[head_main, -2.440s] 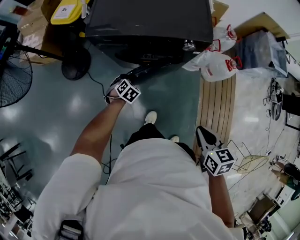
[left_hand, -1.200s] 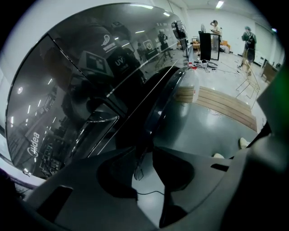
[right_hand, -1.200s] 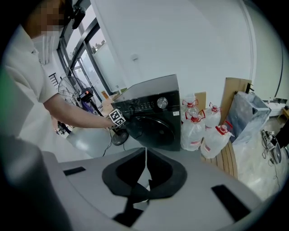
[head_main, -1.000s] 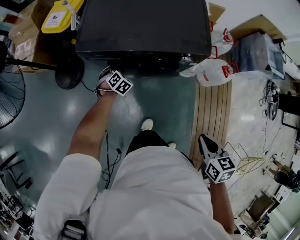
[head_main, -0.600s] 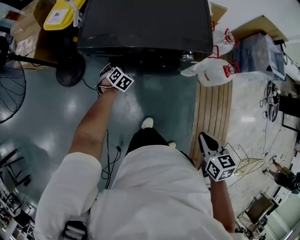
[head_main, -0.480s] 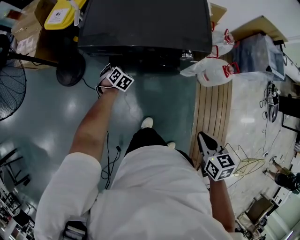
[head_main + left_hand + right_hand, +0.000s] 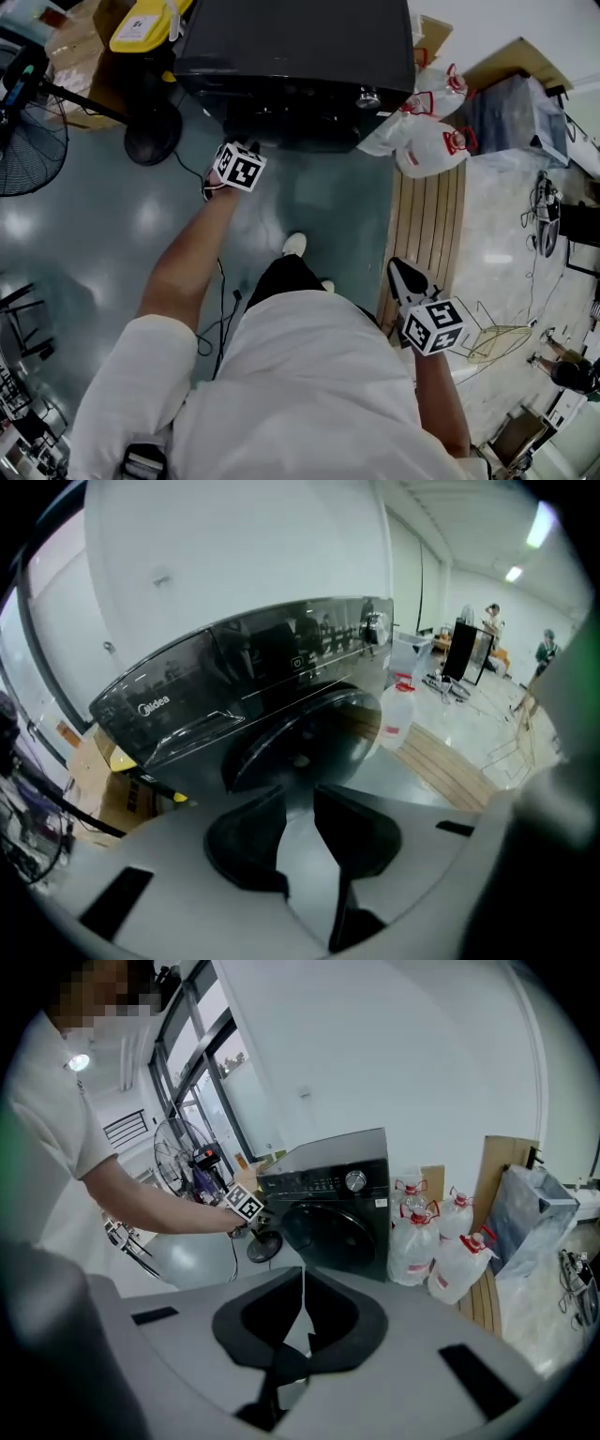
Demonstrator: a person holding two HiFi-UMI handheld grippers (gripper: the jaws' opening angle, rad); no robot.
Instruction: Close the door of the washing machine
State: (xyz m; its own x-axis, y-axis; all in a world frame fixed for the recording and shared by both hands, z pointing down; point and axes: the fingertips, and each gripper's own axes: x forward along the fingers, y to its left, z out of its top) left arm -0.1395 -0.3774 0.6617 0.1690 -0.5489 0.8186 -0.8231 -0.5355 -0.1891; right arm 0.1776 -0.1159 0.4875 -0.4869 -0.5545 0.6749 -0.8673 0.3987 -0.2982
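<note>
Black washer (image 7: 300, 47): head view, at 12 o'clock, front turned to the person; nothing juts out from that front.
left tool (image 7: 232, 150): head view, at 11 o'clock on an outstretched arm (image 7: 187, 262), near the left half of the washer's front; whether it touches cannot be told here.
right tool (image 7: 405, 277): head view, at 4 o'clock, low at the person's side, well apart from the washer, over the edge of the boards (image 7: 431, 206).
jugs (image 7: 427, 141): head view, at 1 o'clock, beside the washer's right corner.
fan (image 7: 28, 141): head view, at 10 o'clock, standing on the floor.
left tool (image 7: 300, 803): left gripper view, released; jaws stand a narrow gap apart with nothing between them.
door (image 7: 305, 738): left gripper view, round and dark, at 12 o'clock just past the jaw tips, below the panel (image 7: 281, 653).
right tool (image 7: 303, 1283): right gripper view, clenched on nothing; only a hairline slit shows between the jaws.
door (image 7: 328, 1232): right gripper view, at 12 o'clock, lying flat against the washer's (image 7: 366, 1162) front, closed.
left tool (image 7: 253, 1218): right gripper view, at 10 o'clock, near the door's left edge, apart from it.
jugs (image 7: 441, 1241): right gripper view, at 2 o'clock, touching the washer's right side.
</note>
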